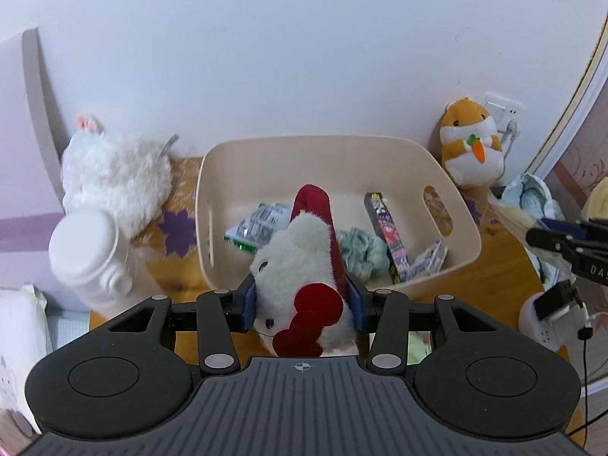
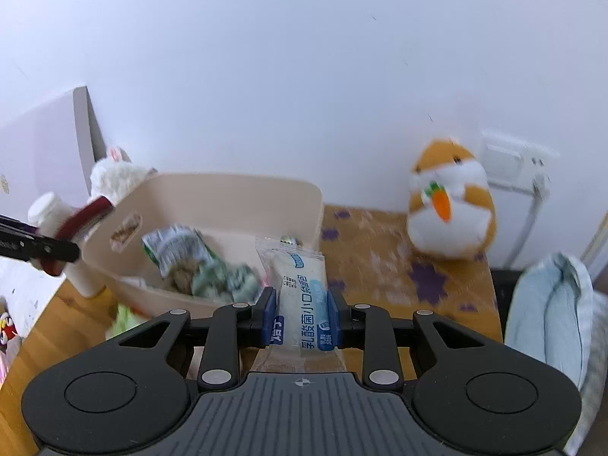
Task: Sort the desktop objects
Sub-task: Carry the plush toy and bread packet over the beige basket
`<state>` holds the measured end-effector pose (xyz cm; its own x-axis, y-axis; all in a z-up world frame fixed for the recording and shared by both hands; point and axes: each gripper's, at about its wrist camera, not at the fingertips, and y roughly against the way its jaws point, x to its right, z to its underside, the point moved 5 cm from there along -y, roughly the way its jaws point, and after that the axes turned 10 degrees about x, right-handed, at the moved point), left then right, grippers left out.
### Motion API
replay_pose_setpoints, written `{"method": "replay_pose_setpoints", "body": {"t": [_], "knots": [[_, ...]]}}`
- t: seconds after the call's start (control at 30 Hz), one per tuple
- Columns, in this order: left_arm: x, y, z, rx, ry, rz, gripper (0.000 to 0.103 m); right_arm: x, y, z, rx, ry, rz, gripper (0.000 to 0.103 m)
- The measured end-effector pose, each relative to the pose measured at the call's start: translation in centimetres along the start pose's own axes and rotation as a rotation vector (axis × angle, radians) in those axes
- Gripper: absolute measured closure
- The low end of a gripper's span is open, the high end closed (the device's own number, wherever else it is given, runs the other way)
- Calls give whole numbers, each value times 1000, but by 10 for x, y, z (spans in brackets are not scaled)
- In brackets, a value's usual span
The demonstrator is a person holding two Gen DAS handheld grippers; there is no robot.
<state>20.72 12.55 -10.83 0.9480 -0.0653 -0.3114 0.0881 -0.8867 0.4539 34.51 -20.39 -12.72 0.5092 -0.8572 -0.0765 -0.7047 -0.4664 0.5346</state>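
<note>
Fingers of the left gripper [image 1: 302, 300] are clamped on a white plush toy with red ears and bow [image 1: 304, 266]; its lower part is cut off behind the gripper body at 6 o'clock. Fingers of the right gripper [image 2: 302, 317] are clamped on a clear snack packet with blue print [image 2: 302, 296], whose bottom end is likewise hidden. Both held things sit squarely between the blue pads, sticking out toward 12 o'clock.

Beyond them stands the beige bin [image 1: 452, 239] on the counter [image 1: 494, 277]. The left view shows its contents sharply: a green packet, a purple box and grey-green cloth; the right view blurs them.

Only the left view shows the white jar [image 1: 85, 254] at 9 o'clock in full. At 2 o'clock against the wall sits an orange hamster plush [image 1: 471, 140], and at 10 o'clock a fluffy white plush [image 1: 114, 178], mostly hidden by the bin in the right view.
</note>
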Motion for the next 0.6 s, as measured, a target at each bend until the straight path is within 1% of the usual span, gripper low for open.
{"method": "replay_pose_setpoints", "body": {"t": [0.17,0.3,0.43,0.6], "knots": [[2,-18,-12,-5,-6,-29,56,-15,-23,-23,20,27,-17,76],[4,-36,-18,-25,6,-49,56,-30,-46,-33,20,50,-32,76],[7,-53,-18,-46,6,-70,56,-45,-70,-33,3,57,-43,76],[8,-77,-10,-87,3,-109,56,-59,-96,-25,-34,59,-43,77]]}}
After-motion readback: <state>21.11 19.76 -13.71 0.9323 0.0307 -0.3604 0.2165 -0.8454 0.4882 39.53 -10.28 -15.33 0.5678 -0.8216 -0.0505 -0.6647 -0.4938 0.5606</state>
